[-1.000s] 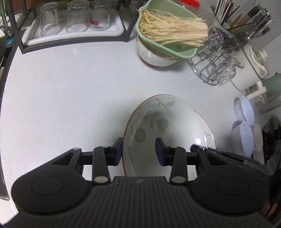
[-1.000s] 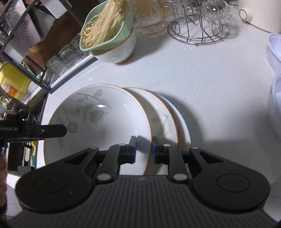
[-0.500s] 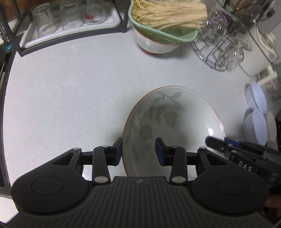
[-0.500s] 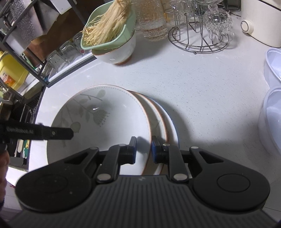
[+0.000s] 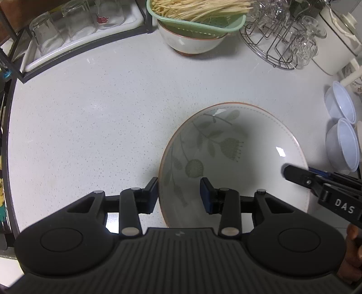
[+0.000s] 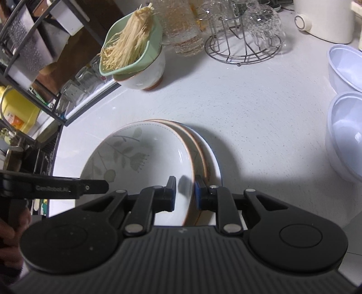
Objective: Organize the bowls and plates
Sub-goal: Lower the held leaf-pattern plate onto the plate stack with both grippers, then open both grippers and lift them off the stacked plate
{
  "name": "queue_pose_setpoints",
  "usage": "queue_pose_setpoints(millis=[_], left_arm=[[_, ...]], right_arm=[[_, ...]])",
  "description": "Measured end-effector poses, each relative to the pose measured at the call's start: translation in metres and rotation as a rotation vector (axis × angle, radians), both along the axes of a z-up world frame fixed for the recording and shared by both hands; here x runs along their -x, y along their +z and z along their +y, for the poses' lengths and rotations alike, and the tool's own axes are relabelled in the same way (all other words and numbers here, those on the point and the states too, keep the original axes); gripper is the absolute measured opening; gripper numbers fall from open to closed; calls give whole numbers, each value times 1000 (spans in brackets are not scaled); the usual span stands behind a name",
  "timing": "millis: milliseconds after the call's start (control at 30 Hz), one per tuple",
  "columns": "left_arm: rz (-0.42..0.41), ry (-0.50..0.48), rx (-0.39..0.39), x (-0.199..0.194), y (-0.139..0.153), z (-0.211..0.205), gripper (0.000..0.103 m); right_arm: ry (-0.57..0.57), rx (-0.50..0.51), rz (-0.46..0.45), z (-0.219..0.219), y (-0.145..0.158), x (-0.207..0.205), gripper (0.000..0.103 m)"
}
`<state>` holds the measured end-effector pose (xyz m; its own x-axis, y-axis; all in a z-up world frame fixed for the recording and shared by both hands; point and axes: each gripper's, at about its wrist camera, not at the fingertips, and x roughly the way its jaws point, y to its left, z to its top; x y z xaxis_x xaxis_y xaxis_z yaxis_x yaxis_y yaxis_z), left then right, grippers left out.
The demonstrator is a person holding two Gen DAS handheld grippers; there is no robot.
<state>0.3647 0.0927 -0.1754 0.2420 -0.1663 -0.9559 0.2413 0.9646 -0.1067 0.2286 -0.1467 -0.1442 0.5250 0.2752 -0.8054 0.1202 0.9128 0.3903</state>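
Note:
A white leaf-patterned bowl (image 5: pixel 228 158) with an orange-brown rim sits on a stack of plates (image 6: pixel 211 158) on the white counter. My left gripper (image 5: pixel 178 195) straddles the bowl's left rim, one finger outside, one inside, with a gap on both sides. My right gripper (image 6: pixel 184 193) is closed on the bowl's right rim, one finger inside and one outside. The right gripper's fingers (image 5: pixel 301 176) show at the bowl's right edge in the left wrist view. In the right wrist view the bowl (image 6: pixel 135 158) covers most of the plates.
A green strainer of noodles (image 5: pixel 196 13) sits on a white bowl (image 5: pixel 192 43) at the back. A wire glass rack (image 5: pixel 278 43), a tray of glasses (image 5: pixel 74 34), two pale plastic bowls (image 6: pixel 344 113) at the right, a white appliance (image 6: pixel 325 20).
The bowl has moved to the right over the plates, now covering most of them. Both grippers moved with it; the jaws look unchanged.

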Motion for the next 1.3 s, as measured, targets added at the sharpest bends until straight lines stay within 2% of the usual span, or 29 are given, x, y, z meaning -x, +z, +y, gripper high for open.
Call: queue_pose_setpoints(millis=[300, 467, 667, 867, 1033, 1100, 1300], left_arm=[[-3, 27, 18, -3, -5, 3, 44], [-8, 72, 45, -4, -5, 6, 44], [-6, 88, 35, -3, -8, 5, 44], [7, 99, 41, -6, -8, 7, 44], [18, 112, 54, -7, -8, 10, 43], [21, 111, 57, -7, -8, 10, 42], [28, 112, 74, -4, -8, 14, 42]], right_arm=[[-23, -5, 0, -2, 1, -8, 21], [6, 25, 0, -1, 5, -20, 21], [42, 59, 13, -1, 13, -24, 21], [48, 43, 37, -6, 14, -23, 20], [17, -12, 67, -15, 14, -22, 20], [-3, 24, 59, -17, 19, -20, 21], [19, 11, 78, -15, 18, -20, 21]])
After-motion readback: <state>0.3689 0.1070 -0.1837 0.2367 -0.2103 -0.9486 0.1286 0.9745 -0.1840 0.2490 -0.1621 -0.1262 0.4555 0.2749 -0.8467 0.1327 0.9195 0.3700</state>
